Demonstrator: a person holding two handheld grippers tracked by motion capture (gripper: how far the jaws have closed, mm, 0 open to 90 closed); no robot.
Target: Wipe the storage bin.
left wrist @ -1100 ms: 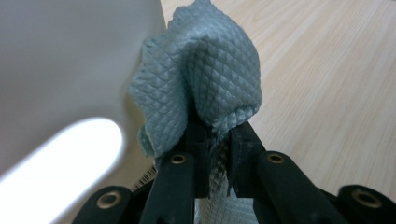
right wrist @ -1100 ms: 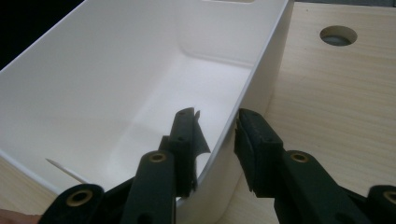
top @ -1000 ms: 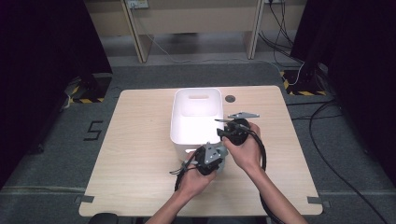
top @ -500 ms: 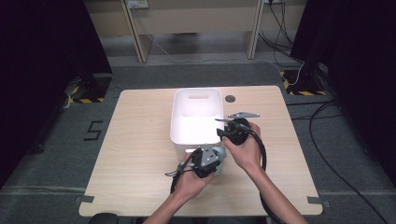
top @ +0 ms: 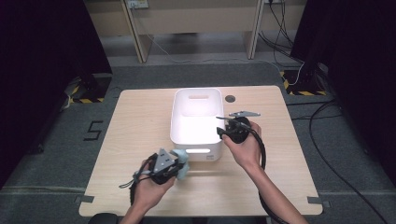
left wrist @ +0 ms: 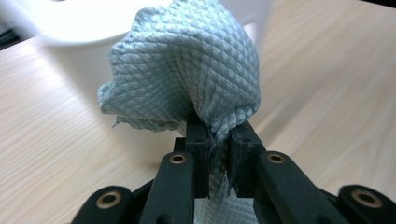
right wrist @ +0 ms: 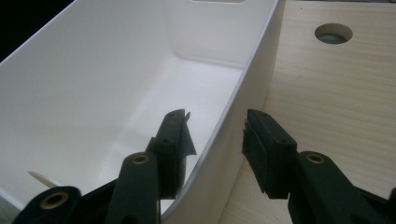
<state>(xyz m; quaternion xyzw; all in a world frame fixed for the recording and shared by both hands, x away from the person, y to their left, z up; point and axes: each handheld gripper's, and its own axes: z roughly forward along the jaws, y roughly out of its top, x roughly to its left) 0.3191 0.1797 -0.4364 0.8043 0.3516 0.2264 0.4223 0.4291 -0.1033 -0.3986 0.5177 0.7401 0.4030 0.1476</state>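
- The left tongs (top: 180, 164), clamped on a teal cloth (top: 182, 161), have pulled back from the white bin (top: 196, 151) toward the lower left of the frame: the cloth looks taken out.
- The right tongs (right wrist: 215, 140) have just been opening; they now straddle the bin's wall without gripping.
- The cloth hangs over the desk (top: 140, 121), just before the bin.

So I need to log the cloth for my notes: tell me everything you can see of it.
The cloth is pale blue-green, with a woven diamond texture like a cleaning rag. It is soft and crumpled into a bunch, with a frayed edge at its lower left. The left gripper has its jaws shut on a pinched fold, so most of the cloth stands bunched beyond the jaw tips. In the high view it sits at the near left corner of the white bin, above the wooden table. Whether it touches the bin I cannot tell.
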